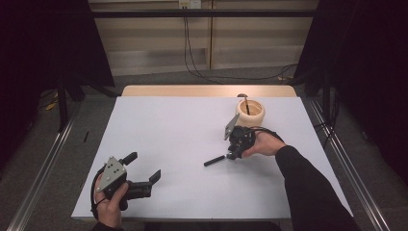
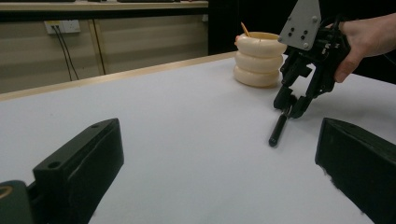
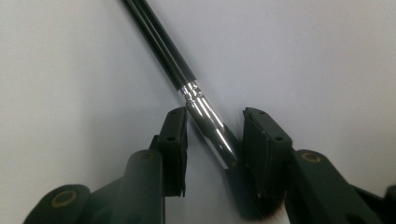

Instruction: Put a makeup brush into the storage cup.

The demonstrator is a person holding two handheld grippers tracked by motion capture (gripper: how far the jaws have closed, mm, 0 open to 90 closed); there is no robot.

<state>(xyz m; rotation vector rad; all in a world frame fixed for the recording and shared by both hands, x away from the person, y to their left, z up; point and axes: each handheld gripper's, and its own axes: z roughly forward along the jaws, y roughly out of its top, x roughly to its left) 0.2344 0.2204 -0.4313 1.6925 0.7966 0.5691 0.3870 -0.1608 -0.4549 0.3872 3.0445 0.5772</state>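
Right claw is down over a makeup brush lying flat on the white counter, right of centre, near the cream holder by the far edge. Jaws narrow, straddling the metal ferrule; one pad looks to be touching, the other has a gap, so not clamped yet. Risk: the slick round ferrule rolls or squirts out on closing, or pads scrape the counter. Left claw idle near the front-left corner, jaws wide, nothing in them.

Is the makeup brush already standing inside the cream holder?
No, the brush lies flat on the white table, its metal ferrule between the jaws of the right gripper, apart from the cream holder.
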